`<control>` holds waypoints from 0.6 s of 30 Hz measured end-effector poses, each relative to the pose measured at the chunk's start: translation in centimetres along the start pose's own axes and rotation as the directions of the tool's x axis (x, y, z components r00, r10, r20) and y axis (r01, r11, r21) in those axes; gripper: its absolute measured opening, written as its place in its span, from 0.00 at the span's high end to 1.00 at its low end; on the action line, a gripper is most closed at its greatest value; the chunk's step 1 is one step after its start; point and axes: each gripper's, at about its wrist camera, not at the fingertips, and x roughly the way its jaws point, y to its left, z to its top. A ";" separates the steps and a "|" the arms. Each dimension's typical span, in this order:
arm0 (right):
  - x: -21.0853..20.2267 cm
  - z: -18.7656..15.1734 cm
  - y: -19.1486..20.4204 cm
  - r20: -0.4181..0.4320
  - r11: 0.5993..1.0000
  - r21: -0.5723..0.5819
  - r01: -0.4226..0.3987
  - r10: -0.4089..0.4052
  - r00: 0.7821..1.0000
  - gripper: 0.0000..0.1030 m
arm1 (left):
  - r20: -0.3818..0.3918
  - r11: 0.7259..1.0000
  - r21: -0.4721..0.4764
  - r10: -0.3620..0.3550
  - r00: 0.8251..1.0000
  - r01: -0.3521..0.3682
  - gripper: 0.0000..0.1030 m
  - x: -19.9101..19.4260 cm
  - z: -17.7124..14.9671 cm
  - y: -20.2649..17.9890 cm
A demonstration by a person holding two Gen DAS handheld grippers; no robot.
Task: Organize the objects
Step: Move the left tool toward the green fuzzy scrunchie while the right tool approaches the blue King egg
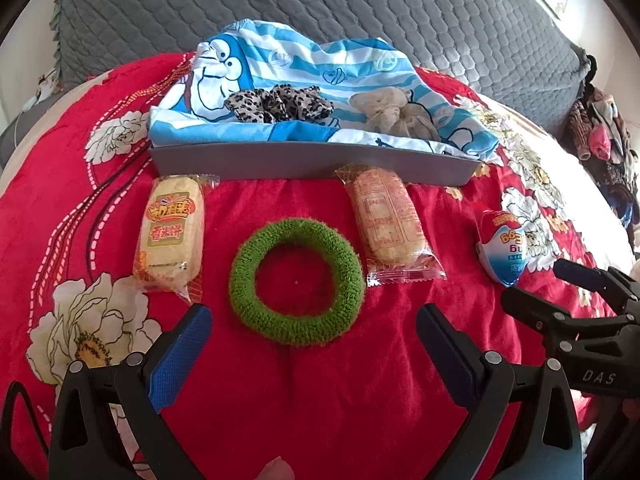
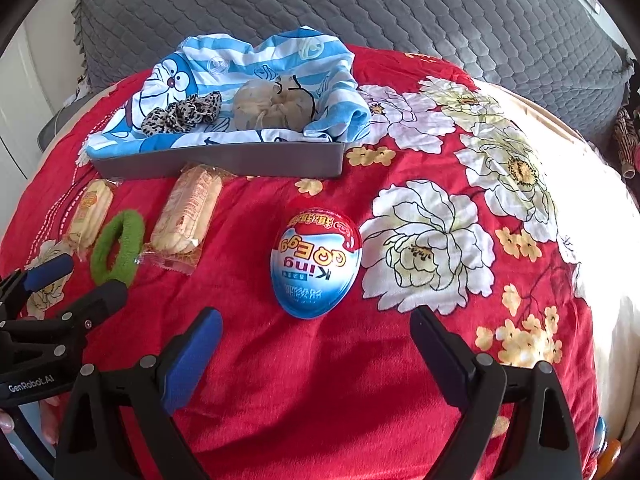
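Observation:
A green knitted hair ring [image 1: 297, 282] lies flat on the red floral blanket, just ahead of my open left gripper [image 1: 314, 322]. Two wrapped rice crackers flank it, one on the left [image 1: 171, 234] and one on the right [image 1: 389, 220]. A blue and red toy egg [image 2: 316, 260] lies just ahead of my open right gripper [image 2: 316, 326]. Behind them stands a grey tray [image 1: 312, 160] lined with a blue striped cartoon cloth [image 1: 280, 68]. On the cloth rest a leopard scrunchie [image 1: 280, 103] and a beige scrunchie [image 1: 396, 114].
A grey quilted cover [image 1: 280, 4] rises behind the tray. A pile of clothes [image 1: 600, 136] sits at the far right. The blanket [image 2: 460, 240] stretches to the right of the egg with white flowers printed on it.

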 end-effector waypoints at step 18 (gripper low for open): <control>2.2 1.3 -0.7 -0.009 1.000 0.015 0.006 -0.006 1.000 0.08 | -0.004 1.000 0.001 -0.003 1.000 0.003 0.02 1.9 0.0 0.4</control>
